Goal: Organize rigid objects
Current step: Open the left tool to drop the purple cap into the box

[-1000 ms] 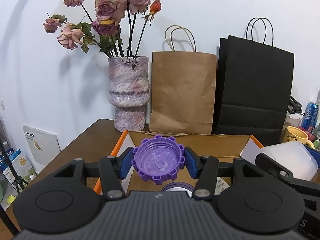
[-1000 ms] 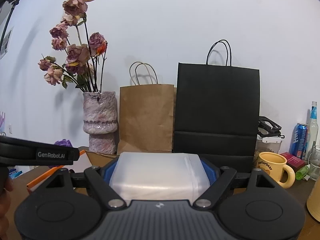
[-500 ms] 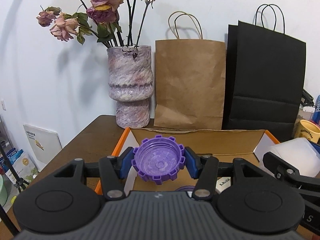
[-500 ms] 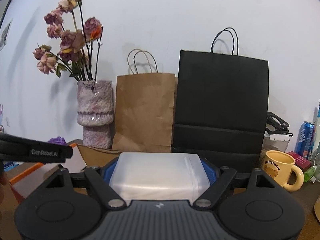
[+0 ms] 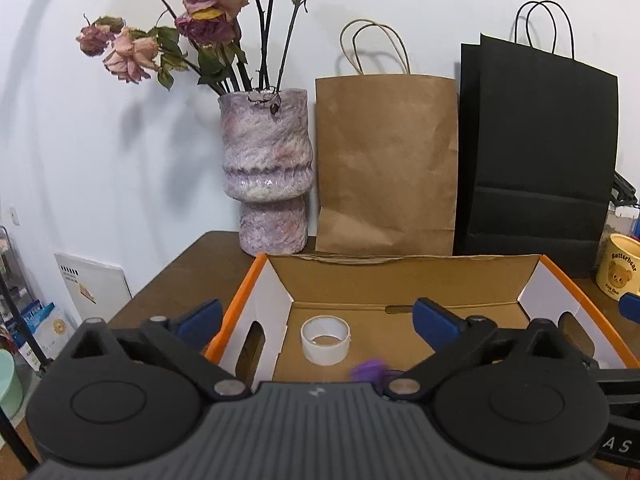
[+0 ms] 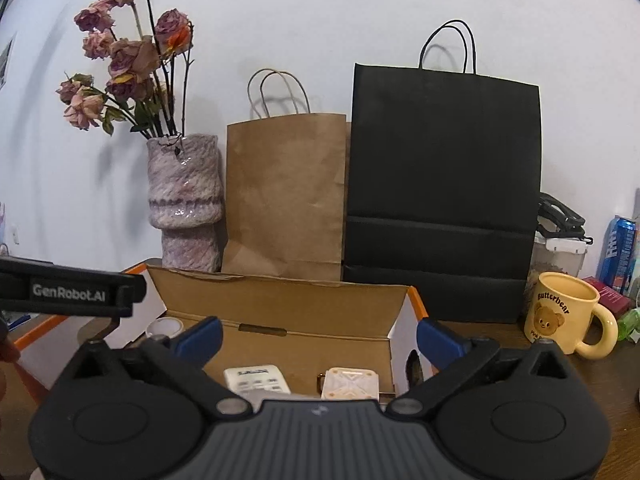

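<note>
Both tongs stand wide apart and hold nothing. Left tongs (image 5: 316,316) hover over the open cardboard box (image 5: 400,280), their blue pads spread above its floor; right tongs (image 6: 318,334) hang over the same box from the other side, blue pads just as wide.

On the box floor, from the left wrist view, a white tape roll (image 5: 325,340) stands on its edge-ring near the left wall, and a blurred purple cap (image 5: 370,370) shows just beside the tongs' body, low in the frame. From the right wrist view a white remote control (image 6: 256,378) and a cream patterned square piece (image 6: 350,384) lie side by side on the box floor, partly hidden by the tongs' body. Orange trim edges the box's white side flaps.

A dark brown wooden surface (image 5: 180,276) carries the box. Behind it, against the white wall, stand a mottled purple vase (image 5: 266,176) of dried roses (image 5: 200,12), a brown paper bag (image 5: 386,160) and a black paper bag (image 5: 536,152), close together in a row. To the right sit a yellow mug (image 6: 566,314), a blue drink can (image 6: 620,252) and a clear lidded container (image 6: 558,254).

The mug reads "Butterbear" above a bear face. A black bar at the left of the right wrist view reads "GenRobot.AI" (image 6: 68,292).
</note>
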`<state>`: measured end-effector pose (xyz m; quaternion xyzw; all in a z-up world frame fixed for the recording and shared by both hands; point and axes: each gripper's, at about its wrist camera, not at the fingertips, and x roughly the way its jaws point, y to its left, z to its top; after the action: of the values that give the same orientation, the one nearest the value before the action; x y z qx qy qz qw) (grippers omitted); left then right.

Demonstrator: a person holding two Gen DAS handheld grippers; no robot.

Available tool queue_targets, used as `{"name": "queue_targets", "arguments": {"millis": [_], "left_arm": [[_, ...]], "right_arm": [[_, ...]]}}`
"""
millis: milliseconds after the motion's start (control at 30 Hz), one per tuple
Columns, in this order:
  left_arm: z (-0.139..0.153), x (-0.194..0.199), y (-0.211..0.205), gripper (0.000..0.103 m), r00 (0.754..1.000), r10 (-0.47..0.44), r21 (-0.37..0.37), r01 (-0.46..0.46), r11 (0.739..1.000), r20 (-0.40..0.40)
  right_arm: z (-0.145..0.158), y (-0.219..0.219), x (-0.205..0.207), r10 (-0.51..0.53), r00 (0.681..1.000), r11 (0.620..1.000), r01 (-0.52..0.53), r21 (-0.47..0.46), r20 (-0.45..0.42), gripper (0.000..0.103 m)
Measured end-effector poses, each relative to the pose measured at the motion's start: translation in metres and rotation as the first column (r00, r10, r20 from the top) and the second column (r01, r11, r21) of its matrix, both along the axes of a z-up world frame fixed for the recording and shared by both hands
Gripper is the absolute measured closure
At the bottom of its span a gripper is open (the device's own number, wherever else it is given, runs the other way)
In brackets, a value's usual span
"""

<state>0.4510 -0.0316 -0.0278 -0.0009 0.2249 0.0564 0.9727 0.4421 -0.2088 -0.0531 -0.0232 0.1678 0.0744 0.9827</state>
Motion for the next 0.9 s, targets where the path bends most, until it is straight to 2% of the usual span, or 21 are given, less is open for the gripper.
{"name": "queue_targets", "arguments": {"millis": [567,900], "left_arm": [[0.002,-0.002,-0.001,0.000,1.000,-0.012,0.000,0.012,1.000,-0.008],[0.007,-0.019,0.005,0.000,1.000,-0.016,-0.013,0.016,1.000,0.004]], "right_arm": [[0.001,0.001,-0.001,-0.006,1.000,1.000,0.006,-0.007,-0.010,0.000],[0.007,-0.003,-0.015,-0.005,1.000,1.000,0.005,0.007,-0.006,0.000]]}}
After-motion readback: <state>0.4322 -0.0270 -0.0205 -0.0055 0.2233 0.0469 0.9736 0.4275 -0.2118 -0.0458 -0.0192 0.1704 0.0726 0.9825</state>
